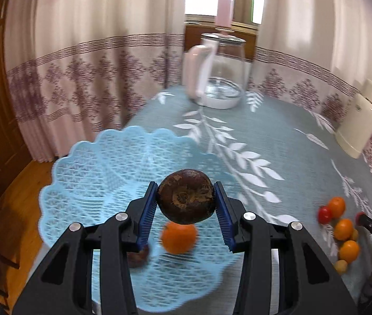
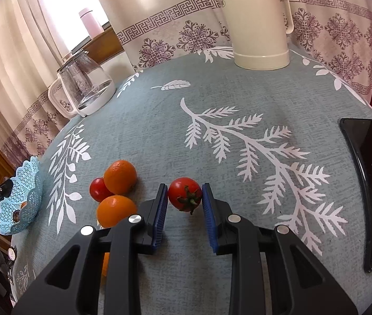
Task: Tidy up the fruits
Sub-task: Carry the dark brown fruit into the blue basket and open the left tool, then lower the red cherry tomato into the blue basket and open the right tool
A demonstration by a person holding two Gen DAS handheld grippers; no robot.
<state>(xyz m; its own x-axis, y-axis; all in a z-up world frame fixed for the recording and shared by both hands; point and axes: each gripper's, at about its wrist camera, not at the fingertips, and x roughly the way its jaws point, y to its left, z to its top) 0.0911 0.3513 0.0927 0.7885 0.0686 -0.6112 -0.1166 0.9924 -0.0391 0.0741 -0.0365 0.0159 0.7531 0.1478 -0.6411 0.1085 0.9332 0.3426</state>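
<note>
Left wrist view: my left gripper (image 1: 186, 200) clamps a brown fruit (image 1: 186, 199) above the blue basket (image 1: 86, 173), ready to release. Right gripper (image 2: 184, 200) pinches a tomato (image 2: 184, 197) w/ oranges (image 2: 120, 177) beside; basket next.

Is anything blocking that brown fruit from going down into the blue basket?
Nothing visible bars it. The left gripper holds the brown fruit directly above the blue basket. An orange and another brown fruit already lie in the basket beneath, so it may land on or beside them.
</note>
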